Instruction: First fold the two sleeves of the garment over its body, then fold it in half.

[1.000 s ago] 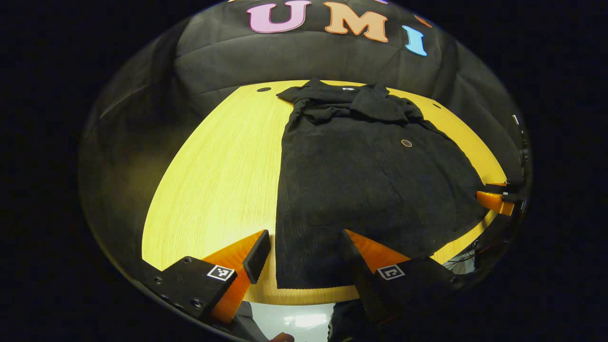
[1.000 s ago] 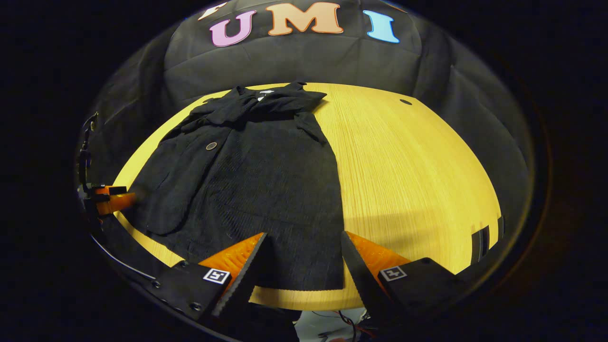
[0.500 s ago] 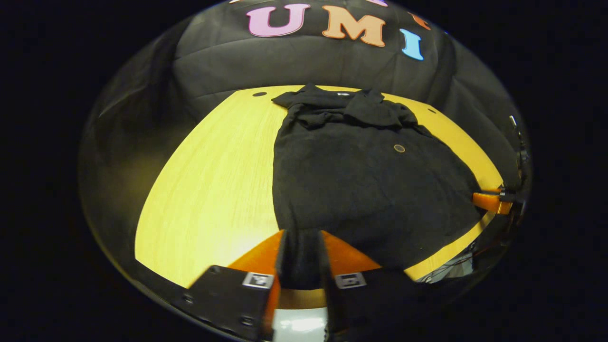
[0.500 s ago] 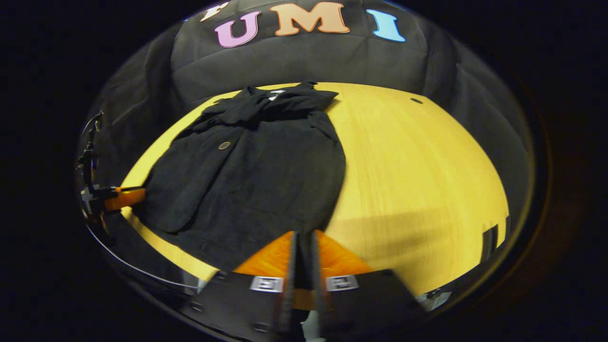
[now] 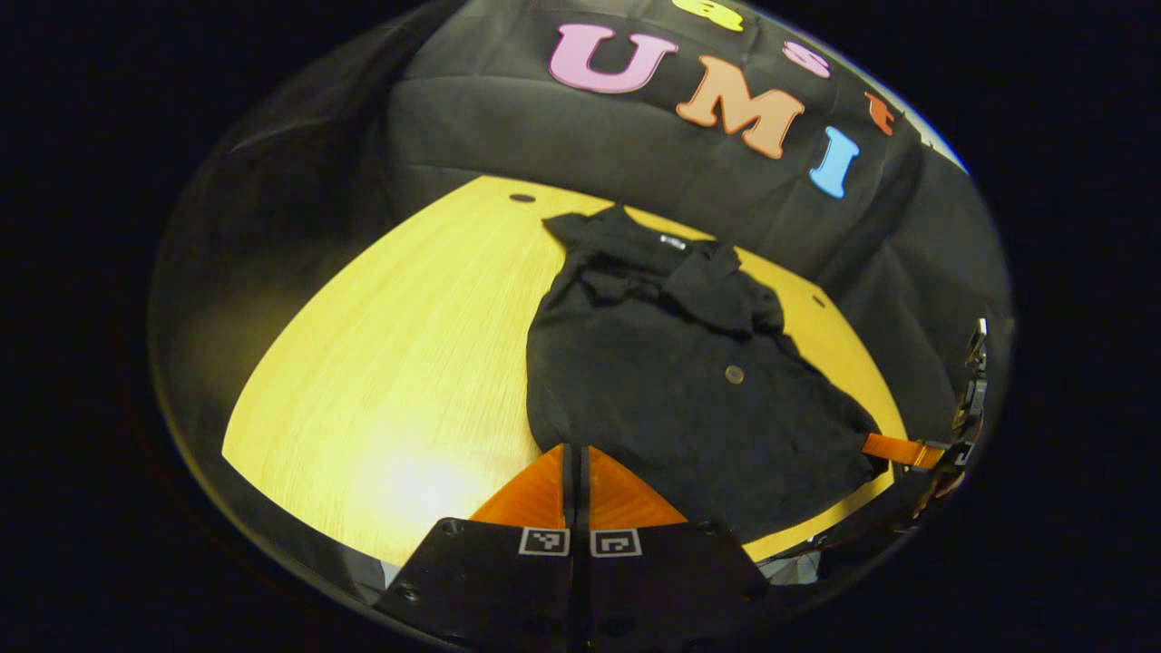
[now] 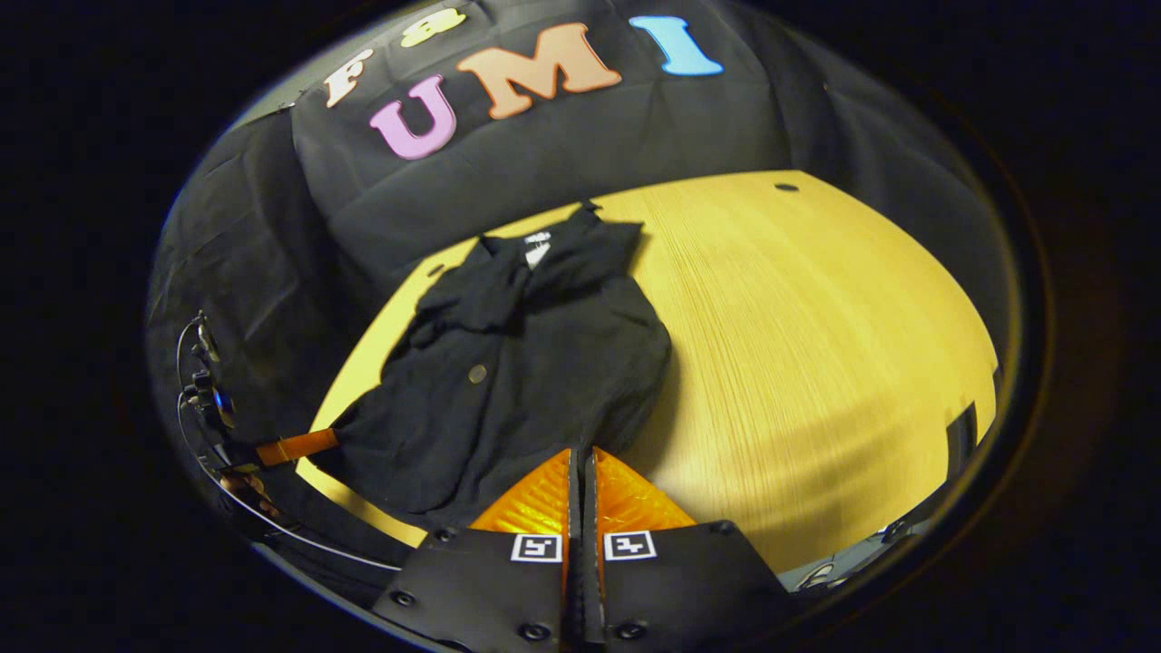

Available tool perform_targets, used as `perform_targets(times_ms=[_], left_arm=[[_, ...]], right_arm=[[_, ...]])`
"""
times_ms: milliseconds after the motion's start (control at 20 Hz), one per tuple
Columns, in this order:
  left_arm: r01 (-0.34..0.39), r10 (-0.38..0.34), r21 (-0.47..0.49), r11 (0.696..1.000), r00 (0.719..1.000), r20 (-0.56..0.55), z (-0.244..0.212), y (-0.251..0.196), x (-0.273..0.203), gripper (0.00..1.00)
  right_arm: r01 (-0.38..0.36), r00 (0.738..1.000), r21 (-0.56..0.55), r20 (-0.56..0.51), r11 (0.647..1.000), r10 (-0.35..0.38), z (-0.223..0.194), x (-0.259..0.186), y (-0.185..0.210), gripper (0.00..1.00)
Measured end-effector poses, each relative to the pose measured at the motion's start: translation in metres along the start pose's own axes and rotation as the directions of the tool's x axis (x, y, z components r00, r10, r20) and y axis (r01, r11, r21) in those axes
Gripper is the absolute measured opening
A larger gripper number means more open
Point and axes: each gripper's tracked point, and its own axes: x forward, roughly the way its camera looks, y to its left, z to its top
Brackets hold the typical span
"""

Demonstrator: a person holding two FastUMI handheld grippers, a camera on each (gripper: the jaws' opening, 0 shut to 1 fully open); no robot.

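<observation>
The left gripper (image 5: 575,453) has its fingers pressed together, pinching the near hem of the black shirt (image 5: 671,381). The right gripper (image 6: 580,458) pinches the other hem corner in the same way. The shirt lies on the yellow wooden table (image 6: 816,345), its long axis running away from the grippers, collar (image 6: 544,249) toward the booth wall. The neck label (image 6: 537,239) is too small to read.
</observation>
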Motion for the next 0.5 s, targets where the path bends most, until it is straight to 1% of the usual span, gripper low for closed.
perform_targets(times_ms=[100, 200, 350, 500], left_arm=[[0.017, -0.017, 0.005, 1.000, 0.999, 0.034, 0.030, -0.006, -0.002, 0.00], [0.022, -0.024, 0.029, 0.999, 0.997, 0.074, 0.062, -0.009, -0.001, 0.00], [0.031, -0.036, 0.046, 0.998, 0.994, 0.106, 0.104, -0.017, 0.000, 0.00], [0.031, -0.040, 0.061, 0.998, 0.989, 0.146, 0.149, -0.023, 0.010, 0.00]], right_arm=[[-0.020, 0.998, -0.003, 0.054, 1.000, 0.020, 0.029, -0.009, 0.010, 0.03], [-0.045, 0.992, 0.017, 0.115, 0.999, 0.042, 0.062, -0.013, 0.019, 0.03], [-0.072, 0.982, 0.020, 0.174, 0.997, 0.068, 0.107, -0.017, 0.030, 0.02], [-0.088, 0.972, 0.005, 0.219, 0.996, 0.085, 0.155, -0.013, 0.033, 0.02]])
